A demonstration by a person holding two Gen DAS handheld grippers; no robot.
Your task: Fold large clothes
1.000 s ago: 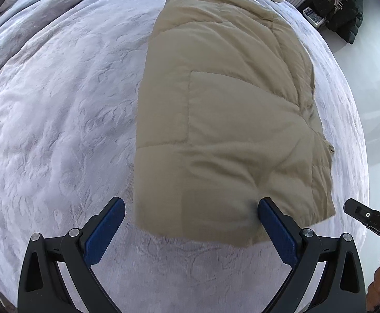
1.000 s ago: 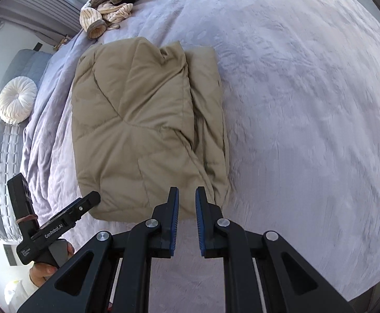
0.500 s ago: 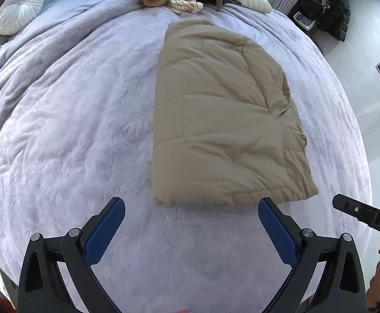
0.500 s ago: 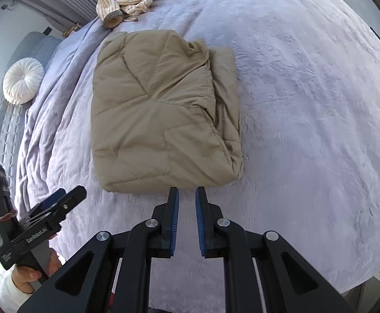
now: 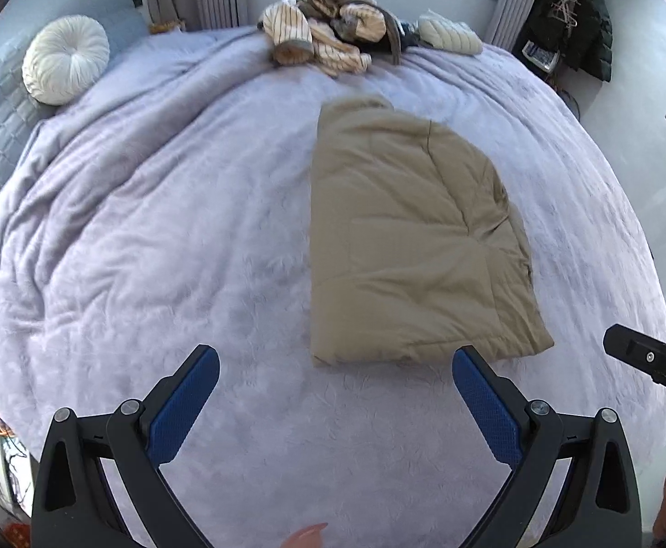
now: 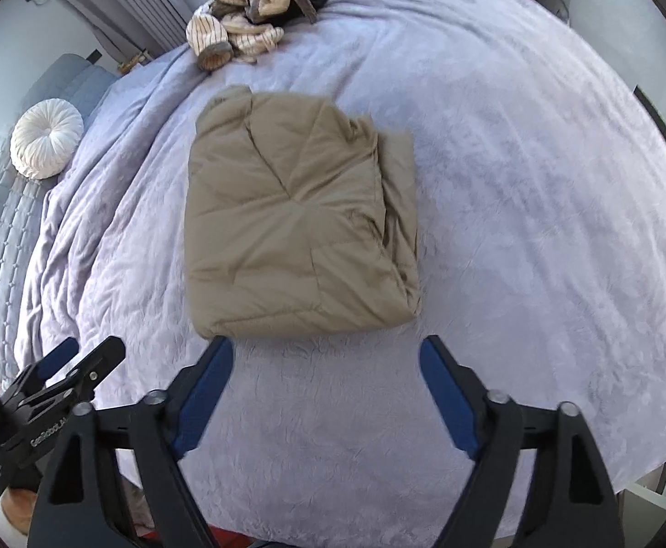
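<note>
Nearest, left gripper (image 5: 335,360) w/ jaws spread wide, nothing btwn them, hovering over the bed (image 5: 150,251). Right gripper (image 6: 326,351) likewise, jaws opening, empty, blue pads a bit blurred. Just beyond both, folded tan padded jacket (image 6: 296,219) lies flat on the lilac cover, clear of either tool. Further back, round white cushion (image 5: 66,59) at left, and a heap of striped clothes (image 5: 328,41) at the far edge.
</note>
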